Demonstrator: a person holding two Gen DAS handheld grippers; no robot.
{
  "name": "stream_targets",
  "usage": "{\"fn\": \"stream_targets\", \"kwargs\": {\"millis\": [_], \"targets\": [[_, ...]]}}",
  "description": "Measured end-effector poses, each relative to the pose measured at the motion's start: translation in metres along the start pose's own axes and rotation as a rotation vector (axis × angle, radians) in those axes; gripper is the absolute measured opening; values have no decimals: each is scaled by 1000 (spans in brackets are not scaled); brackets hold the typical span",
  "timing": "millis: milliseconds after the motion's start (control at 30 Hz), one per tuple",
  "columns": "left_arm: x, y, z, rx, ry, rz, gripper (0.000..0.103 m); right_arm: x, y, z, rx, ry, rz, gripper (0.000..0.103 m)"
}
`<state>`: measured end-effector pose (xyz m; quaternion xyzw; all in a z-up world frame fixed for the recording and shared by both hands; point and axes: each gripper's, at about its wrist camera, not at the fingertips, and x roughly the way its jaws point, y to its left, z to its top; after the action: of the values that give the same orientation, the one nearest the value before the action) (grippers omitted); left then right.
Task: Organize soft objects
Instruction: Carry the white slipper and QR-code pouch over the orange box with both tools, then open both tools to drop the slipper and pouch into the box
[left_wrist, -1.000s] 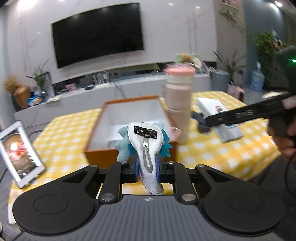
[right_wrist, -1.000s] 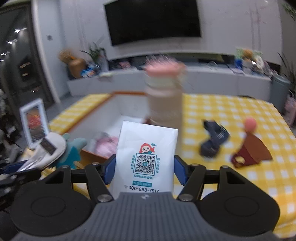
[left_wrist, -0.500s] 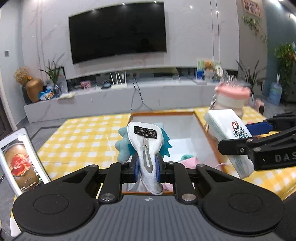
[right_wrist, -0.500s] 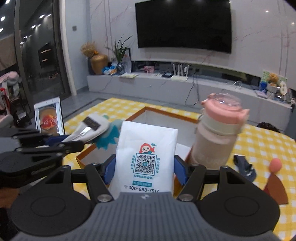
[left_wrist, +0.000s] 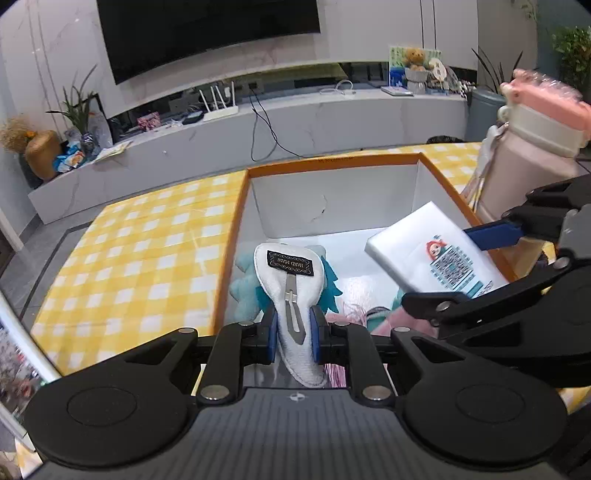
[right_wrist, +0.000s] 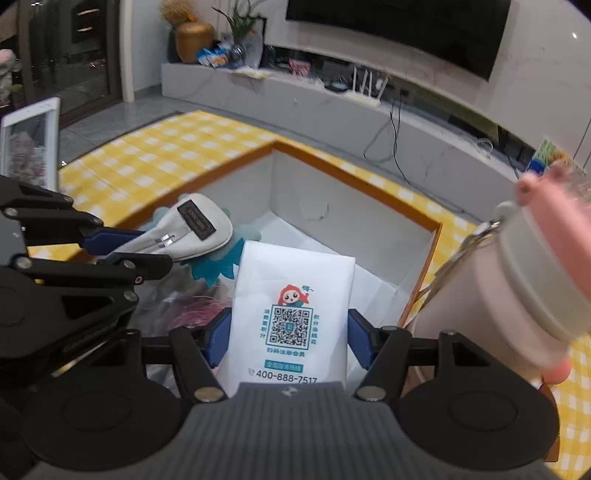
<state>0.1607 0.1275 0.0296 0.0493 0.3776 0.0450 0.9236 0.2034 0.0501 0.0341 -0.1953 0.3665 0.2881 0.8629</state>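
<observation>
My left gripper is shut on a white and teal plush hair clip and holds it over the near left part of the orange-rimmed white box. It also shows in the right wrist view. My right gripper is shut on a white tissue pack with a QR code and holds it over the box's right part; the pack shows in the left wrist view. Pink and teal soft items lie on the box floor.
A pink-lidded bottle stands just right of the box, close to my right gripper. The table has a yellow checked cloth. A tablet stands at the table's left edge. A TV console runs behind the table.
Both grippers have moved forward and tilted down over the box, each still holding its object. The box now fills the middle of both views.
</observation>
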Motion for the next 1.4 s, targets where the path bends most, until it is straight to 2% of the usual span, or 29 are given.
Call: {"fn": "stream_targets", "kwargs": {"millis": [67,200,300,500,533,633,767,833,867,933,1067,1233,1400], "targets": [[10,-1,5,7,14,-5,19,13,-4,3,4,21,19,62],[30,-3,7,39,52,23,19,27,1,7,-52,47,-15,62],[40,0,8,24,87,20,19,34,3,11,-72,50,-45,62],[51,2,9,31,84,11,22,37,6,15,-113,48,-96,62],[52,1,10,32,76,12,24,36,5,17,-109,45,-98,62],[49,8,9,1,38,17,44,33,4,18,-118,35,-97,62],[39,7,7,49,-46,54,55,34,4,20,-124,35,-89,63],[30,5,3,76,-84,80,67,35,6,19,-145,40,-101,63],[24,6,0,80,-108,67,70,36,7,19,-154,41,-113,63],[12,11,-5,61,-140,20,95,39,8,20,-166,46,-123,63],[-10,25,-10,-4,-228,-23,96,42,8,31,-172,36,-114,63],[-9,39,-11,-85,-201,-87,97,57,19,40,-237,49,-170,63],[-4,40,-14,-79,-168,-109,97,78,23,44,-271,95,-204,64]]}}
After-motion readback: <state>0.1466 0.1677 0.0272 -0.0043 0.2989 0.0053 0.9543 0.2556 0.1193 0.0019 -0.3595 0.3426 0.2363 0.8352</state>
